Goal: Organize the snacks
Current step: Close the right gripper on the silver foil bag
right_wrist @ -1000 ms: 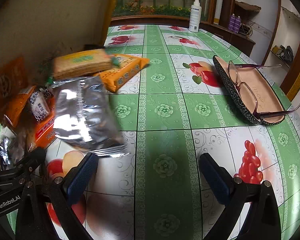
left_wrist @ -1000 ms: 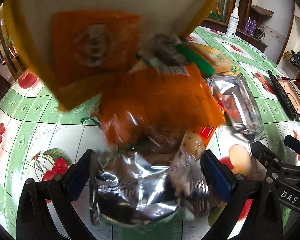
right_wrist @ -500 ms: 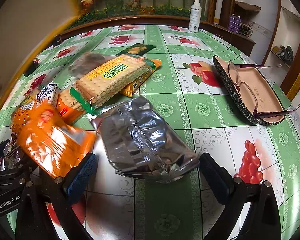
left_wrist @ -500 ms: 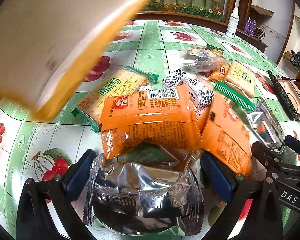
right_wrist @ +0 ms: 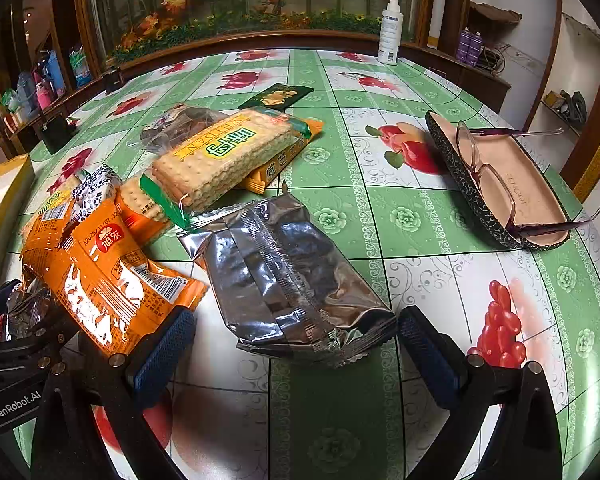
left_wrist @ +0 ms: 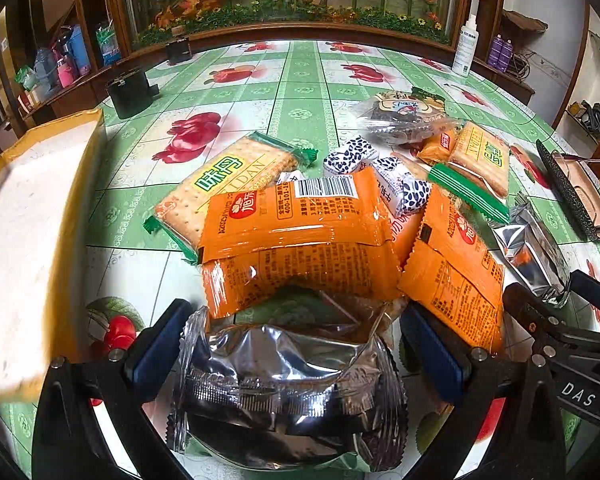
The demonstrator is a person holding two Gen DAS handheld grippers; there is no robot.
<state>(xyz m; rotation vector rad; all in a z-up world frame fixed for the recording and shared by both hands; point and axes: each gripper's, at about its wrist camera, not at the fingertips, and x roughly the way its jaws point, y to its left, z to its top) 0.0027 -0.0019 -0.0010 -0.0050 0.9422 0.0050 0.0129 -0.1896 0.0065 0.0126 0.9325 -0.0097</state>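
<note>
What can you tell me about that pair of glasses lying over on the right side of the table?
The glasses have a translucent purplish plastic frame with clear lenses. They lie unfolded, arms spread, in an open glasses case with a dark patterned outside and a tan lining bearing faint lettering. The case rests on the green fruit-print tablecloth, apart from the snacks. Neither gripper touches them.

Bright daylight, foil glare, strong fisheye bending, dark vignetted corners.

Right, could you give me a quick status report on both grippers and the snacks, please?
Left gripper open, silver packet between its fingers. Right gripper open, empty, another silver packet just ahead. Snacks piled loose on the table. Glasses case off right, clear.
</note>
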